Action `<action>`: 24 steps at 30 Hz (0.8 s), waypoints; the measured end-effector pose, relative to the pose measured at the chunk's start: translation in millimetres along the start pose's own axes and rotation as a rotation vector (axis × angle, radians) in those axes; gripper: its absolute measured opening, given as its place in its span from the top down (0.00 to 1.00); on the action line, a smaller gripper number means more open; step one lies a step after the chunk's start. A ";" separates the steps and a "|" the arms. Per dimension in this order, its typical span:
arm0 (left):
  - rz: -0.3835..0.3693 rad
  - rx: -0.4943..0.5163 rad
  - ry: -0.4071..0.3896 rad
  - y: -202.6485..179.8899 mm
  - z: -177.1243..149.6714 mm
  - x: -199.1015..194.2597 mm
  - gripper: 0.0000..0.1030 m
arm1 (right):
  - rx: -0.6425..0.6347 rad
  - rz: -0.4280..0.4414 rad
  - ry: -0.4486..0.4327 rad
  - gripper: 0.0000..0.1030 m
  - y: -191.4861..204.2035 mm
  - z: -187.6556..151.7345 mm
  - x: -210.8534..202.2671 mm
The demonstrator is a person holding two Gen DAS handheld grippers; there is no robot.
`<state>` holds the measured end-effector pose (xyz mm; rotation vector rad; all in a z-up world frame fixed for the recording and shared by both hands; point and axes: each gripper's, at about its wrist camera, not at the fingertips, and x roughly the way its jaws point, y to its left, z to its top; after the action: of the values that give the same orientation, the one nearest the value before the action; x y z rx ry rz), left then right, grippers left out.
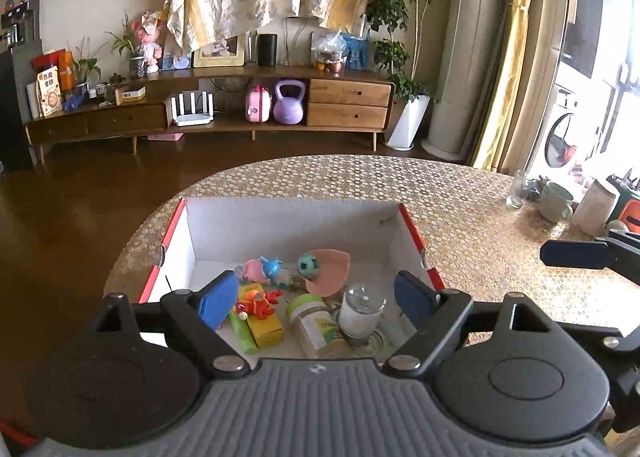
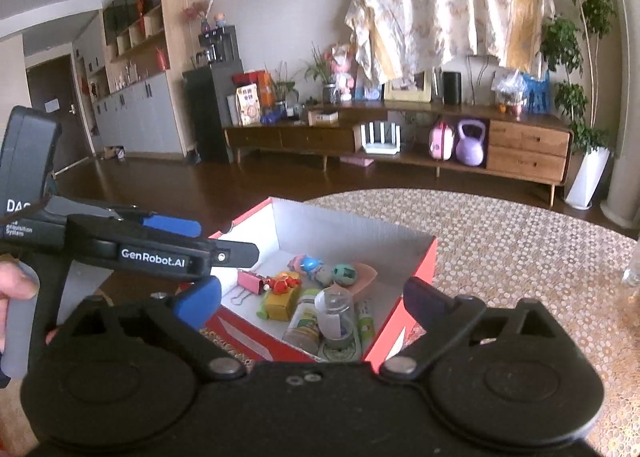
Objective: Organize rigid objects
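A red box with a white inside (image 1: 288, 225) (image 2: 348, 225) stands on the round table. In it lie a clear dome jar (image 1: 362, 313) (image 2: 335, 317), a green-capped bottle (image 1: 314, 321) (image 2: 305, 319), a yellow carton (image 1: 262, 315) (image 2: 282, 303), a red crab toy (image 1: 256, 305) (image 2: 282, 283), a pink shell dish (image 1: 330, 271) (image 2: 362, 275), small figurines (image 1: 266, 269) and a pink binder clip (image 2: 250, 281). My left gripper (image 1: 316, 297) is open and empty above the box. My right gripper (image 2: 316, 301) is open and empty at the box's near right side. One right fingertip (image 1: 576, 254) shows at the left view's right edge.
The mosaic-patterned table (image 1: 460, 217) (image 2: 520, 241) holds a glass (image 1: 518, 189), a green mug (image 1: 556, 201) and a white jar (image 1: 594, 207) at the far right. A wooden sideboard (image 1: 240, 113) stands across the brown floor.
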<state>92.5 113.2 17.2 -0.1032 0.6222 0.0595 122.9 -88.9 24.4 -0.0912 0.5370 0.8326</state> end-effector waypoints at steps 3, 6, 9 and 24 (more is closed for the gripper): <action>0.006 -0.014 -0.001 -1.5 -3.1 -3.6 0.10 | 0.009 -0.014 -0.040 0.00 -0.3 -4.6 -9.6; 0.006 -0.033 -0.001 -1.8 -5.7 -7.3 0.04 | 0.028 -0.033 -0.069 0.00 -0.1 -9.9 -15.1; 0.010 -0.040 0.003 -2.0 -8.4 -10.3 0.04 | 0.046 -0.043 -0.073 0.00 -4.0 -13.2 -19.9; 0.032 -0.028 -0.038 -7.6 -14.3 -18.7 0.02 | 0.073 -0.037 -0.078 0.00 -3.7 -20.0 -23.0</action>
<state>69.7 103.5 17.2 -0.1185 0.5852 0.1012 104.6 -112.6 17.9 -0.0013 0.4901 0.7768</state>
